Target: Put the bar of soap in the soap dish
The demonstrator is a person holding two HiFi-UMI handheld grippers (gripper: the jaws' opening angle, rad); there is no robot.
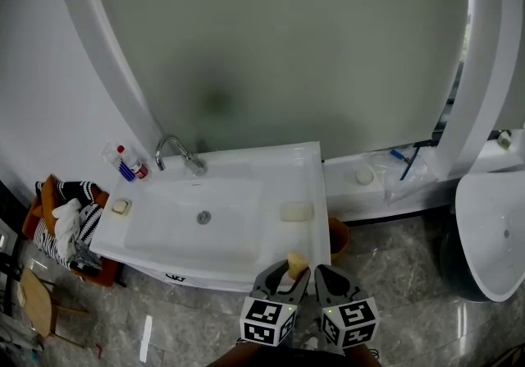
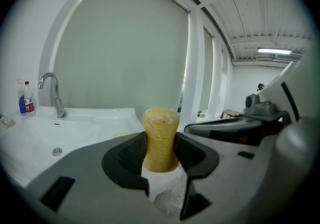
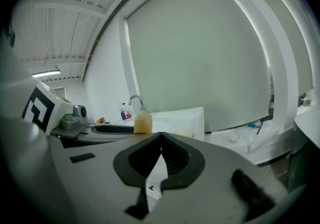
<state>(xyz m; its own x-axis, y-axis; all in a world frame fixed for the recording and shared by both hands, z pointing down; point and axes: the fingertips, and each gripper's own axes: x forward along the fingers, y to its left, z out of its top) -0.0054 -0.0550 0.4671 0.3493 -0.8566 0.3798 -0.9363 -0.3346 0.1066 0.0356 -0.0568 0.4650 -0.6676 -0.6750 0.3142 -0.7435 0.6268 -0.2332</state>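
Just by sink [image 1: 164, 254] rim, left tongs [image 1: 294, 275] clamp soap bar [image 2: 160, 138]; right tongs [image 3: 160, 143] closed.

You are standing in a bathroom, and it is looking more like a fitted display than a lived-in home. A white washbasin [image 1: 246, 230] with a chrome tap [image 1: 174, 152] is sitting under your head camera, with small bottles [image 1: 130, 164] standing beside the tap. A frosted panel [image 1: 287, 45] in a curved white frame is rising behind it. Grey marbled floor tiles [image 1: 410, 291] are running underneath, and another white sanitary fixture [image 1: 492, 234] is showing at the right. Clothes [image 1: 70, 222] are lying heaped to the left. Through the left gripper view, a panelled ceiling with a strip light [image 2: 274, 51] is stretching over a wider hall.
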